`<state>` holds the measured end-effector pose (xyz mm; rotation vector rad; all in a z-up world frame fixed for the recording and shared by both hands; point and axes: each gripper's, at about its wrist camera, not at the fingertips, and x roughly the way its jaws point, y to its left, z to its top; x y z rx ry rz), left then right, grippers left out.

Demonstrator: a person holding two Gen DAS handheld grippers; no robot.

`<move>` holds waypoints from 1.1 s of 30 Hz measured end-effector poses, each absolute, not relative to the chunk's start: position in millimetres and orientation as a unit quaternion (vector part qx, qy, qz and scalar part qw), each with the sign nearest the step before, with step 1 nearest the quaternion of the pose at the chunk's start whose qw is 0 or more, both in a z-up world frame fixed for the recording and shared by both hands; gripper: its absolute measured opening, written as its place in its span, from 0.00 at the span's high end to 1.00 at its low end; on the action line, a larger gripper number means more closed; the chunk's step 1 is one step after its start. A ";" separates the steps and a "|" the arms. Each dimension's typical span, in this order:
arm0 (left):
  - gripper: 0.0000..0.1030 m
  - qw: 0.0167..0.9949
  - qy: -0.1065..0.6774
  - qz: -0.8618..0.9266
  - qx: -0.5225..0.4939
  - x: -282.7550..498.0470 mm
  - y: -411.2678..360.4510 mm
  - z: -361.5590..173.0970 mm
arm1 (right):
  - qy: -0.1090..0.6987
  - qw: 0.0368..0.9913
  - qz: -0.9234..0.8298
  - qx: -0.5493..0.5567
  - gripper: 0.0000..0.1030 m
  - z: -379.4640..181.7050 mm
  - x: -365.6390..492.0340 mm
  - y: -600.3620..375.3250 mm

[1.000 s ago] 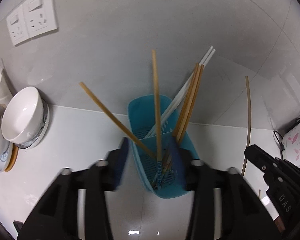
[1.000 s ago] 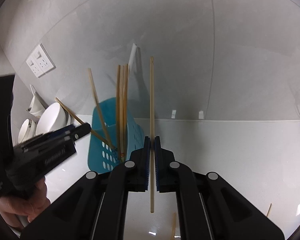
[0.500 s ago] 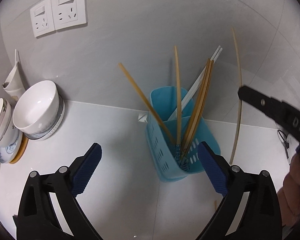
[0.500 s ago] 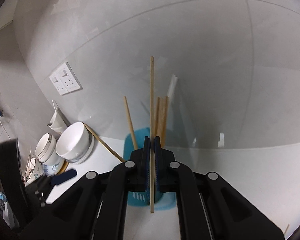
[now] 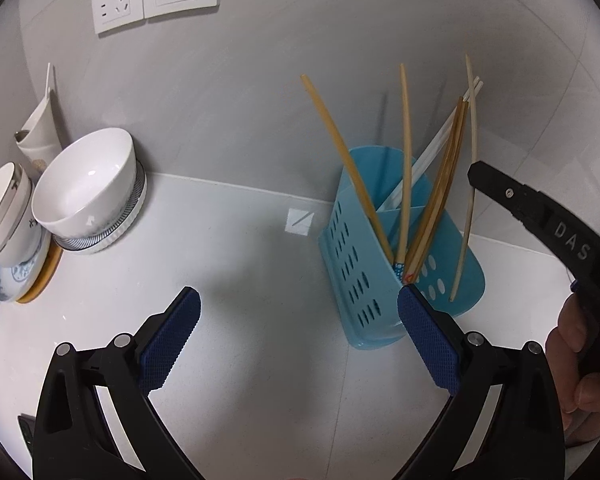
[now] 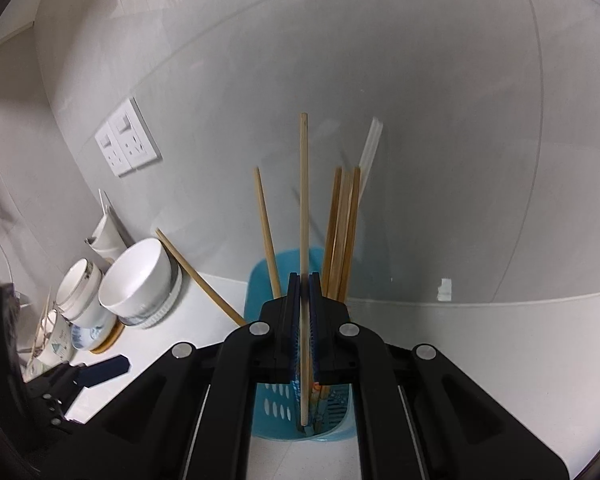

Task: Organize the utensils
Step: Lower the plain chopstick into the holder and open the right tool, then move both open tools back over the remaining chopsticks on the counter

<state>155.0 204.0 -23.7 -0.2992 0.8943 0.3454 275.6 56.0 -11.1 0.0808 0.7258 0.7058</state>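
Right gripper [image 6: 305, 320] clamps pale wooden chopstick [image 6: 304, 216] upright, tip poised over blue perforated plastic utensil holder [image 6: 284, 404] for drop-in. Left gripper [image 5: 298, 344] wide, empty, beside holder. Holder on white counter [image 5: 228, 248], other chopsticks leaning inside.

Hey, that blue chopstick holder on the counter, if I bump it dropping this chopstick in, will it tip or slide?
The holder looks like thin perforated plastic, so probably light and apt to slide on the glossy counter. It stands tall, with chopsticks leaning above its rim, so a sideways knock might tip it. The right gripper pinches its chopstick upright, which should limit side push.
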 end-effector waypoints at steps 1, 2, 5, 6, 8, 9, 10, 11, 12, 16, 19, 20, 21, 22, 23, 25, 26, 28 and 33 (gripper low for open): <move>0.06 0.876 0.430 0.165 -0.144 154.5 204.7 -24.4 | 0.350 0.873 0.337 0.037 0.97 -14.5 275.4 56.9; 0.06 0.876 0.430 0.164 -0.146 154.0 205.6 -25.4 | 0.354 0.872 0.335 0.036 0.97 -18.4 275.4 57.4; 0.06 0.875 0.432 0.164 -0.143 152.9 205.9 -27.5 | 0.366 0.869 0.332 0.029 0.97 -27.8 275.4 58.7; 0.06 0.874 0.433 0.165 -0.142 152.5 205.5 -28.7 | 0.369 0.869 0.330 0.026 0.97 -30.4 275.3 59.1; 0.06 0.873 0.435 0.166 -0.141 153.5 206.5 -30.6 | 0.374 0.867 0.329 0.023 0.97 -34.9 275.2 59.7; 0.06 0.873 0.437 0.166 -0.140 153.4 206.8 -31.3 | 0.377 0.866 0.329 0.022 0.97 -36.8 274.8 60.1; 0.06 0.873 0.437 0.165 -0.140 153.2 207.2 -31.8 | 0.378 0.865 0.329 0.021 0.96 -37.6 274.3 60.3; 0.06 0.873 0.437 0.166 -0.140 153.2 206.0 -31.1 | 0.379 0.865 0.328 0.018 0.96 -38.1 273.5 60.8; 0.06 0.872 0.438 0.167 -0.141 153.0 206.6 -31.4 | 0.380 0.864 0.329 0.017 0.95 -37.8 272.7 61.1; 0.06 0.873 0.435 0.167 -0.140 151.9 207.3 -30.7 | 0.373 0.868 0.328 0.005 0.94 -32.5 267.4 60.1; 0.06 0.874 0.434 0.167 -0.141 151.3 205.8 -28.2 | 0.374 0.869 0.325 -0.004 0.86 -26.9 264.1 56.7; 0.06 0.875 0.433 0.166 -0.140 151.3 205.7 -27.8 | 0.376 0.868 0.324 -0.006 0.71 -25.3 263.8 55.6; 0.06 0.876 0.432 0.166 -0.139 150.8 205.0 -27.1 | 0.379 0.869 0.318 -0.009 0.64 -23.9 263.0 53.1; 0.06 0.876 0.431 0.164 -0.140 150.2 204.4 -26.5 | 0.380 0.869 0.317 -0.010 0.56 -23.0 262.3 50.4; 0.06 0.877 0.430 0.163 -0.141 149.5 203.7 -25.8 | 0.380 0.870 0.315 -0.011 0.49 -21.5 261.2 46.5; 0.06 0.877 0.428 0.163 -0.142 147.9 202.2 -24.6 | 0.383 0.871 0.307 -0.015 0.38 -20.0 259.7 40.2; 0.06 0.878 0.428 0.160 -0.144 147.1 201.2 -24.2 | 0.384 0.872 0.304 -0.013 0.35 -19.1 258.4 34.9; 0.06 0.879 0.427 0.157 -0.144 145.8 198.8 -23.1 | 0.387 0.873 0.297 -0.012 0.25 -18.7 257.4 26.9; 0.06 0.874 0.441 0.148 -0.138 143.1 182.9 -24.1 | 0.393 0.882 0.260 -0.025 0.15 -22.8 248.9 0.8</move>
